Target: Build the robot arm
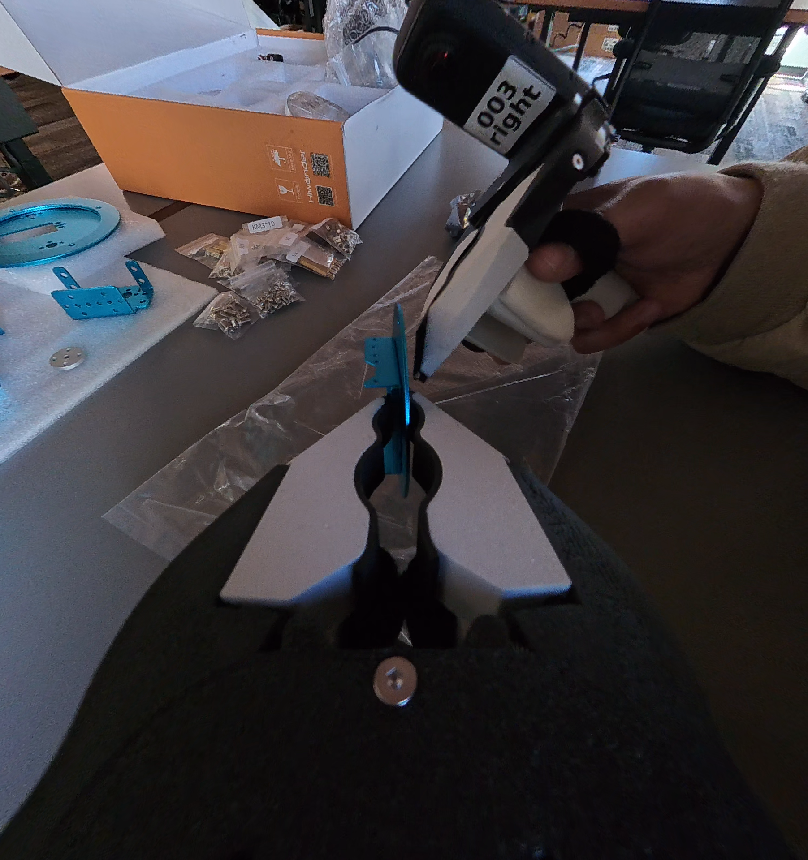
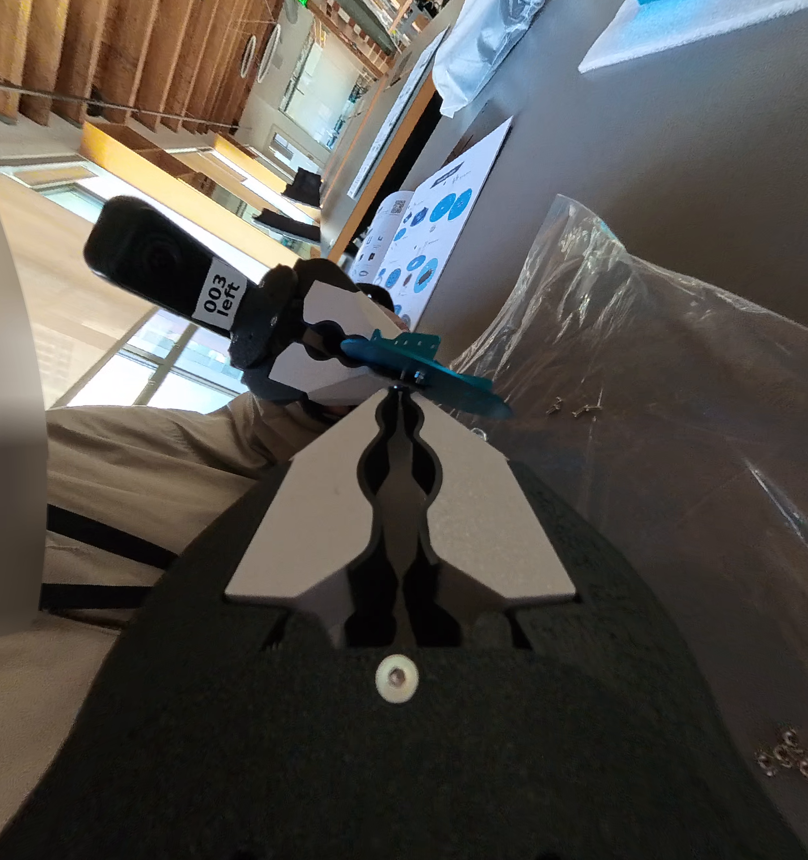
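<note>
The blue plate is a thin round metal disc seen edge-on, with a small blue bracket full of holes fixed to one face. In the right wrist view the plate lies nearly flat and a small screw stands through it beside the bracket.

The left tool is narrowed onto the plate's rim and holds it in the air above a clear plastic bag spread on the grey table. The right tool, held by a hand, is almost closed, its tips right at the screw; whether it grips the screw I cannot tell.

Toward the table's far left edge lie white foam sheets carrying a blue ring, a blue U-shaped bracket and a small silver disc. Small bags of screws sit near the middle, in front of an open orange and white box. Loose screws lie on the plastic bag, a few nuts rest on the table, and printed sheets lie farther along.
</note>
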